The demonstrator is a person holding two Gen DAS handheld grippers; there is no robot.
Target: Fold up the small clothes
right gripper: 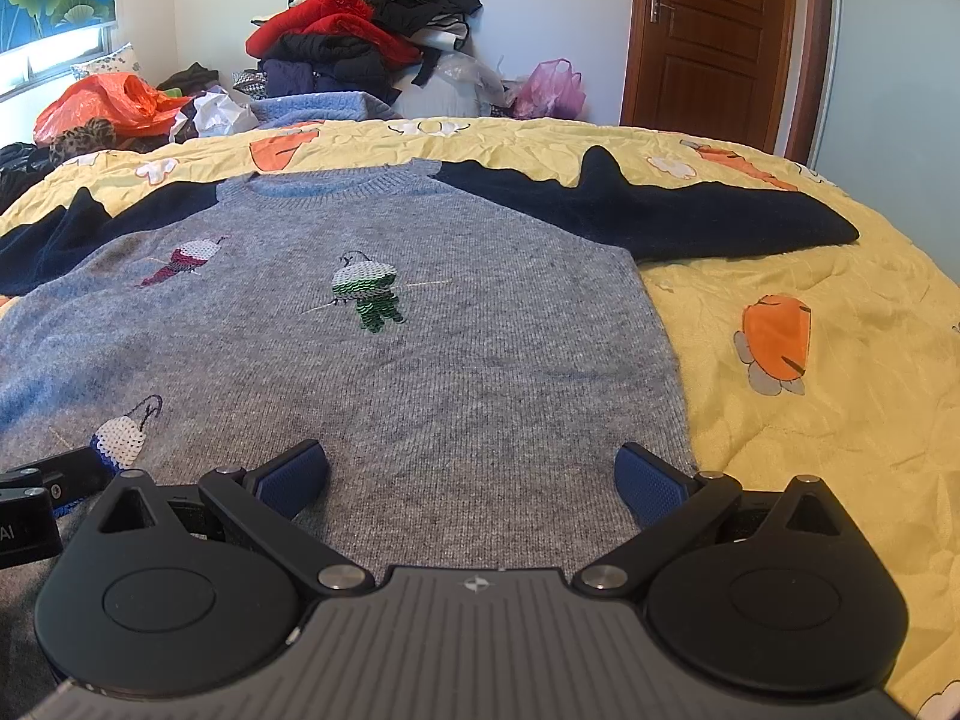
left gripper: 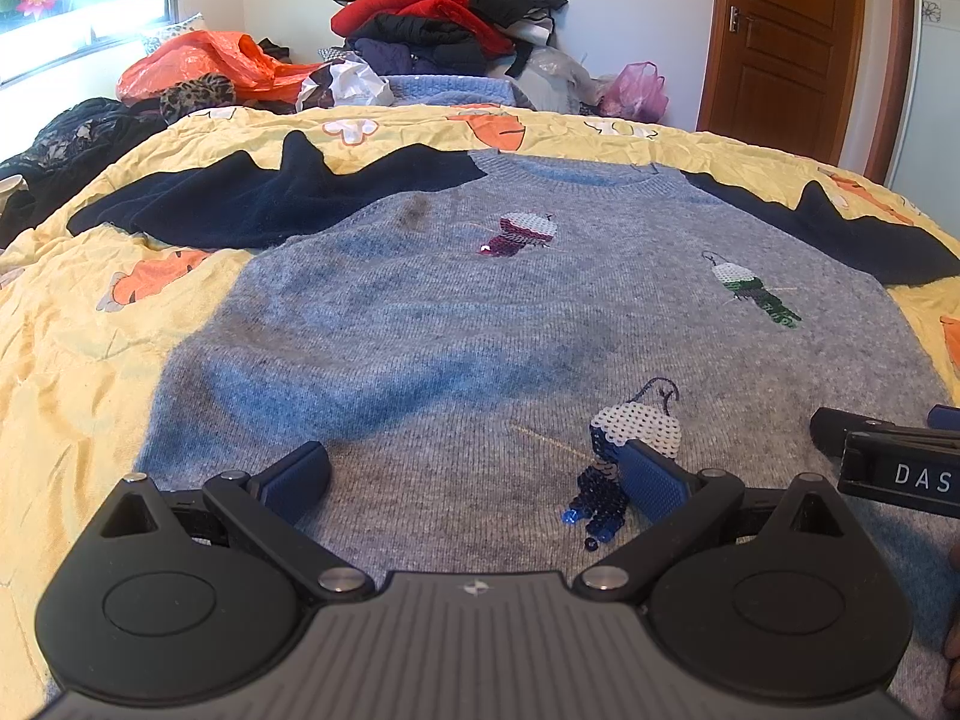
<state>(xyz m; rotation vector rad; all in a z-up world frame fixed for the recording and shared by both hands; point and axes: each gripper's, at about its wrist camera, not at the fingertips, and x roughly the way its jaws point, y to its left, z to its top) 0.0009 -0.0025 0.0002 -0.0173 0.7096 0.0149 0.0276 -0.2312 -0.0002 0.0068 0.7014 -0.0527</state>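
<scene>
A grey knit sweater (left gripper: 456,324) (right gripper: 432,360) with dark navy sleeves (left gripper: 252,198) (right gripper: 660,210) lies flat, front up, on a yellow quilt, sleeves spread to both sides. Three sequin figures decorate its chest. My left gripper (left gripper: 474,477) stands open low over the sweater's lower body, its right finger beside the blue sequin figure (left gripper: 630,438). My right gripper (right gripper: 471,477) is open too, above the sweater's lower right part, its right finger near the side edge. Nothing sits between either pair of fingers. The right gripper's housing shows at the left view's right edge.
The yellow quilt (right gripper: 810,420) with orange prints covers the bed. At the far end are a heap of clothes (left gripper: 444,12), an orange plastic bag (left gripper: 198,63), a pink bag (right gripper: 552,87) and a folded blue knit (right gripper: 312,105). A brown door (right gripper: 714,30) stands at the right.
</scene>
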